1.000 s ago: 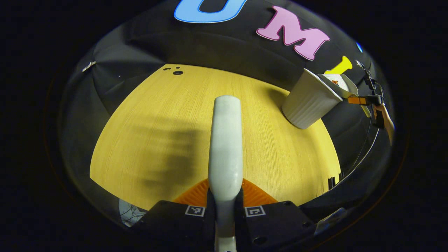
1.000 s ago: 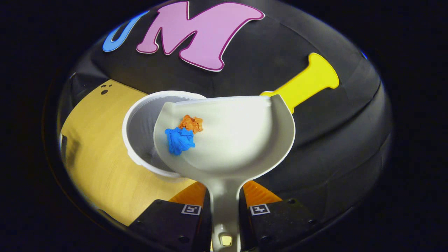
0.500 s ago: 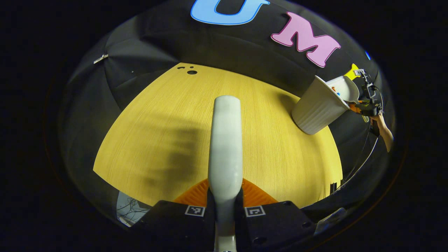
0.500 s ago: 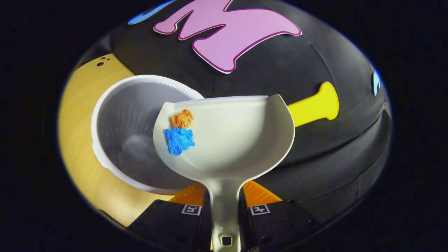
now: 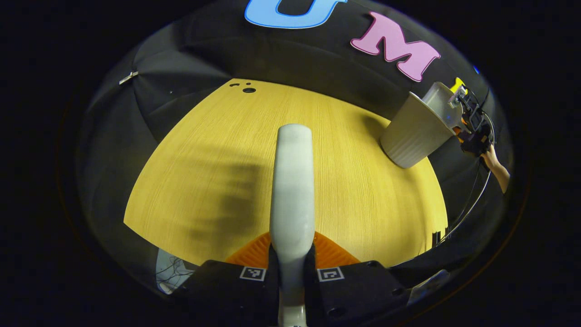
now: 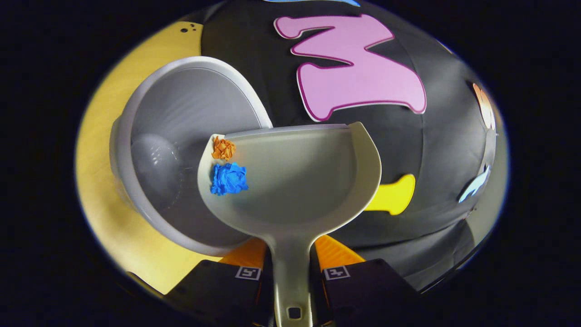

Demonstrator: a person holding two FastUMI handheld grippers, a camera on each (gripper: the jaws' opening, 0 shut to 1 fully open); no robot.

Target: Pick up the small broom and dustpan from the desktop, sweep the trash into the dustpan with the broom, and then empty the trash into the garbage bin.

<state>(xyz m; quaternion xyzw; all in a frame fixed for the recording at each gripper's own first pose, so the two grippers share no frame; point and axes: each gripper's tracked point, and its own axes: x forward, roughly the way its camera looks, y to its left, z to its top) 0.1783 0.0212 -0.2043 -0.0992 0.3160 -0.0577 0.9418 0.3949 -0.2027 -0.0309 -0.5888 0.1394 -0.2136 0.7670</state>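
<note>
In the right gripper view my right gripper (image 6: 290, 272) is shut on the handle of the white dustpan (image 6: 299, 181). The pan is tilted over the mouth of the white garbage bin (image 6: 181, 113). An orange paper ball (image 6: 223, 148) and a blue paper ball (image 6: 228, 178) lie at the pan's left rim, still inside it. In the left gripper view my left gripper (image 5: 290, 272) is shut on the small broom's white handle (image 5: 292, 181), held above the yellow desktop (image 5: 204, 150). Far right there, the garbage bin (image 5: 415, 131) stands with the dustpan (image 5: 440, 97) over it, held by the right gripper (image 5: 472, 131).
The wooden desktop (image 6: 97, 136) runs left of the bin and ends at the black cloth wall behind it. A hand (image 5: 497, 170) and a cable show at the far right of the left gripper view. Small dark holes (image 5: 248, 90) mark the desk's far edge.
The right gripper has tipped the dustpan further toward the bin, and both paper balls have slid to the pan's left rim. The broom has stayed nearly still.
</note>
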